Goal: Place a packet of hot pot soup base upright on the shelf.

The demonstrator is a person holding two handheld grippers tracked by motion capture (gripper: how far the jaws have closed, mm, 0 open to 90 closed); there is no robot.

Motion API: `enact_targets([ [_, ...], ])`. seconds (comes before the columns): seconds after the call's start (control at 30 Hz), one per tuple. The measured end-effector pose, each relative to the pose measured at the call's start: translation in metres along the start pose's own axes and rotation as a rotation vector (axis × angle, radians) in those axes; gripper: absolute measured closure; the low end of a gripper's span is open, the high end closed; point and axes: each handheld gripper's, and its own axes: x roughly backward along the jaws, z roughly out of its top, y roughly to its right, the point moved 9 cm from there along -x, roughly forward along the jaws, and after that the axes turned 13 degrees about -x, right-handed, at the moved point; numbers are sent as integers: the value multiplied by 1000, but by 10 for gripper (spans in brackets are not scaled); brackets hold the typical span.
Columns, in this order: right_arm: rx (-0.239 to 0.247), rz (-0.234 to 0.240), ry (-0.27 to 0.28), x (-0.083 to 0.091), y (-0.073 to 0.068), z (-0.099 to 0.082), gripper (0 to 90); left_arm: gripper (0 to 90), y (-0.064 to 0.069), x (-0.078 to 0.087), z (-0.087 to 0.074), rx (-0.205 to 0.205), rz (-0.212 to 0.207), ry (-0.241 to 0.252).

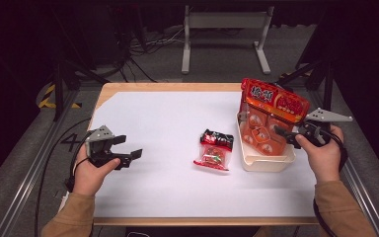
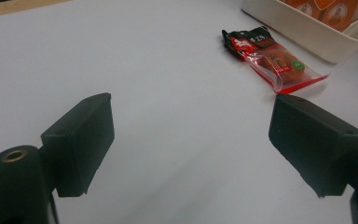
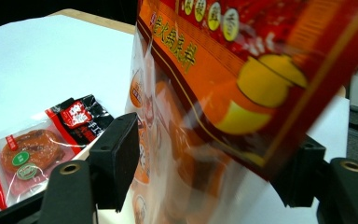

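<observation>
Now your right gripper (image 1: pixel 282 134) stands released around the big orange-red plastic snack bag (image 1: pixel 270 116), upright in the cream plastic tub (image 1: pixel 269 163). Next, back out cleanly; the left gripper (image 1: pixel 128 148) waits, jaws spread.

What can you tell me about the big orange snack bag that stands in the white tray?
The big orange snack bag is a glossy plastic pouch, red and orange on top with yellow print, clear lower down so that round orange pieces show inside. It stands nearly upright in the white tray at the table's right side, its top leaning a little. The right claw is at its lower part, jaws open on either side of the bag. Whether a pad touches it I cannot tell.
</observation>
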Motion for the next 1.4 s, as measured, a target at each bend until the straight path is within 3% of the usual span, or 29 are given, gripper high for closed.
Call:
enact_targets([
  [0.17, -8, -9, 17, 14, 4, -2, 307, 151, 1, -2, 1, -4, -10, -4],
  [0.4, -5, -12, 25, 37, 0, -10, 294, 151, 3, -12, 5, -15, -25, -7],
  [0.67, 23, 12, 37, 61, -18, -12, 272, 151, 5, -19, 8, -17, -43, -12],
  [0.8, 47, 72, 41, 68, -35, -9, 265, 151, 5, -20, 8, -21, -46, -13],
  [0.9, 72, 157, 38, 71, -54, -11, 256, 151, 5, -19, 7, -22, -43, -18],
  [0.93, 72, 157, 38, 71, -54, -11, 256, 151, 5, -19, 7, -22, -43, -18],
  [1.2, 173, 324, 15, 60, -104, -25, 246, 150, 5, -21, 7, -35, -43, -24],
  [1.4, 174, 363, -1, 51, -116, -29, 241, 150, 7, -23, 5, -21, -53, -22],
])
